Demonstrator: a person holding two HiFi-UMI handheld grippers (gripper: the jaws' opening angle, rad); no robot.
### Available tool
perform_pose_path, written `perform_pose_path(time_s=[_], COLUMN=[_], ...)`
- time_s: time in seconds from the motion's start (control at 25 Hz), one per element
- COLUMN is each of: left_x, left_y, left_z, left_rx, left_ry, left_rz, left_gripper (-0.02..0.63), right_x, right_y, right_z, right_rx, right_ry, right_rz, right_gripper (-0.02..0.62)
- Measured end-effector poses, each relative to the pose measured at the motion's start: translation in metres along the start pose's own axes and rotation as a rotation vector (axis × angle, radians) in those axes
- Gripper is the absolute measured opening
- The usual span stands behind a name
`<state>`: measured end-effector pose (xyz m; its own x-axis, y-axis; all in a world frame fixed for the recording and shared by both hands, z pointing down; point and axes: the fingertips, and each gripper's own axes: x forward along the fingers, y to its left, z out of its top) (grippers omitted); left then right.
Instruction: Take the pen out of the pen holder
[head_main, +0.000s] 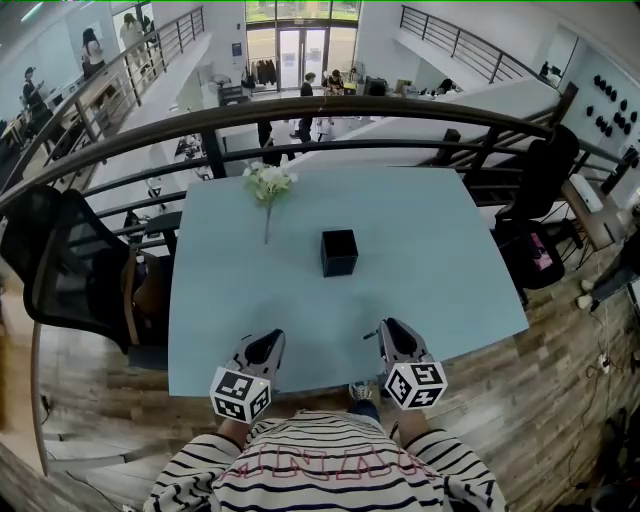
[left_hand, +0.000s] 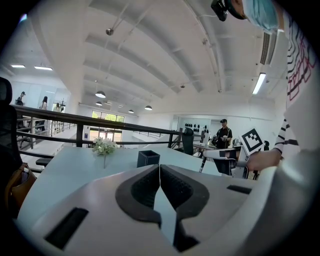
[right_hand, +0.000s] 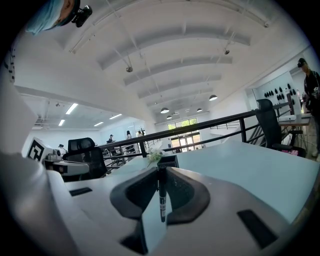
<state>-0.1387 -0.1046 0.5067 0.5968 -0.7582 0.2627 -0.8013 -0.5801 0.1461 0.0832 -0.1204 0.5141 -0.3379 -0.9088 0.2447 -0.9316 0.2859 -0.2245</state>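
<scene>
Pinches the pen (right_hand: 161, 200) upright in the right gripper (head_main: 388, 330) at the table's (head_main: 450, 260) near edge, already out of the pen holder (head_main: 339, 252), with the left gripper (head_main: 268, 345) closed, empty.

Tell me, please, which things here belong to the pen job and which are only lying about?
Job: pen, gripped in the right gripper; black pen holder on the table.
Lying about: white flowers; black chair; left gripper, shut and empty.

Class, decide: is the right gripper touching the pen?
Touching. The right gripper view shows the right gripper clamping the pen between its jaws.
</scene>
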Motion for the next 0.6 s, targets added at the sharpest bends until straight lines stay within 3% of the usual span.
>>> perform_pose_path(time_s=[0.6], left_x=[-0.0025], left_y=[0.0004], left_z=[-0.0075], left_rx=[-0.012], left_ry=[0.008], left_rz=[0.018], left_gripper=[0.028], right_x=[0.0027], right_y=[-0.0007], right_z=[-0.0071], right_rx=[-0.004], right_ry=[0.022], right_rz=[0.010], right_gripper=[0.066])
